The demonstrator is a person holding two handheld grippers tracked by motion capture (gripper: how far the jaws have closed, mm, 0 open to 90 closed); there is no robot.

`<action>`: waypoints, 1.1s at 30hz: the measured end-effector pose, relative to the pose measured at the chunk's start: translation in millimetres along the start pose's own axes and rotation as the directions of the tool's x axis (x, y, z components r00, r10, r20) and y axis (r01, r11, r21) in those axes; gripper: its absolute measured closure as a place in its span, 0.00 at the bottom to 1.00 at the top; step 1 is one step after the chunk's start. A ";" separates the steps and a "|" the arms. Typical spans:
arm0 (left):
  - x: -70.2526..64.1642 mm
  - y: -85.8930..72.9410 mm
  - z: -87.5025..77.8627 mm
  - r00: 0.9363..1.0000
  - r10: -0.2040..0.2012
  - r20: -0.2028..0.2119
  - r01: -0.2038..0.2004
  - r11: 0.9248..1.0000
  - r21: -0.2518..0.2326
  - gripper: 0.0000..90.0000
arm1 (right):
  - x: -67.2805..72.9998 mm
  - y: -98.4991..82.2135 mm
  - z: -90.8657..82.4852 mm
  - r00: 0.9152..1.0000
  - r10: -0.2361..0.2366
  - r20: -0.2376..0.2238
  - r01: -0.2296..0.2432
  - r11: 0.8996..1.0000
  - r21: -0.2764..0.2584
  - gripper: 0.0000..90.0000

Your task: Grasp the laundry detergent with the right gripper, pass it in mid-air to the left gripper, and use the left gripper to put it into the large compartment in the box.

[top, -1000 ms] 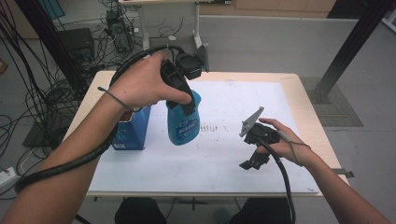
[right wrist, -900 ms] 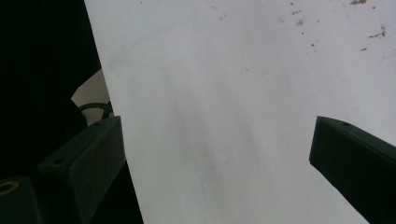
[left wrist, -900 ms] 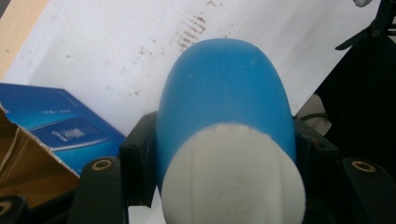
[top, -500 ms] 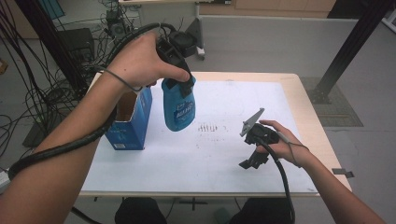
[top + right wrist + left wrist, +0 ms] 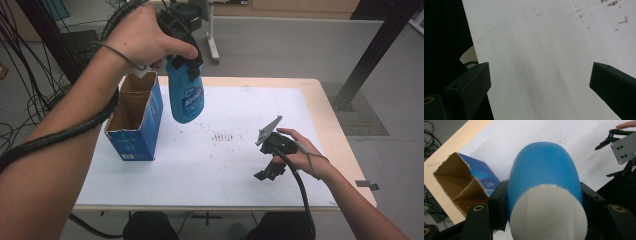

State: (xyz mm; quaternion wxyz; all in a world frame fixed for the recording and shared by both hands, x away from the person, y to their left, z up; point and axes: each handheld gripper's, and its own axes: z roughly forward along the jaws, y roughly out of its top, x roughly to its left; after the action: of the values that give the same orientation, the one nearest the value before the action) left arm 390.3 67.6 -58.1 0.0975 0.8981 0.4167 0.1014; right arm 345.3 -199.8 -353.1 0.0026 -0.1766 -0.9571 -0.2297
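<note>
Above the surface's far-left corner, a blue plastic spray bottle (image 5: 184, 95) is clamped in the left gripper's (image 5: 181, 47) jaws, over an open blue cardboard box (image 5: 136, 120); the right gripper's (image 5: 270, 172) jaws are held apart near the right edge.

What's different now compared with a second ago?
The left gripper, shut on the blue bottle, has lifted it higher above the white table, beside the open blue box. The right gripper stayed resting open on the table; the box has not moved.
</note>
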 end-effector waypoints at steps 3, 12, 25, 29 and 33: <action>9.8 1.5 -2.5 0.999 -0.051 -0.016 0.051 0.999 0.005 0.42 | 0.3 0.7 0.3 1.000 -0.002 0.000 0.002 1.000 0.001 0.04; 47.0 -0.8 -13.2 0.983 -0.178 -0.050 0.179 0.984 0.013 0.42 | 0.6 4.0 0.2 1.000 -0.007 0.000 0.007 1.000 -0.006 0.04; 108.1 -26.4 -28.8 0.924 -0.361 -0.129 0.365 0.931 0.011 0.42 | 0.0 8.1 -0.5 1.000 -0.012 -0.001 0.012 1.000 -0.016 0.04; 123.3 -36.7 -30.4 0.900 -0.420 -0.120 0.423 0.906 0.005 0.42 | 0.4 9.9 0.6 1.000 -0.013 -0.005 0.013 1.000 -0.018 0.04; 135.3 -45.6 -29.1 0.875 -0.466 -0.128 0.470 0.883 0.000 0.42 | 1.4 11.9 1.9 1.000 -0.023 -0.005 0.023 1.000 -0.012 0.04</action>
State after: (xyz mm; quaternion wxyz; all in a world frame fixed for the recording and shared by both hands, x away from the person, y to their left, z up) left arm 435.0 203.1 -28.3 0.0790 0.7639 0.6283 0.1243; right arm 348.1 -188.6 -349.5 0.0014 -0.1652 -0.9577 -0.2357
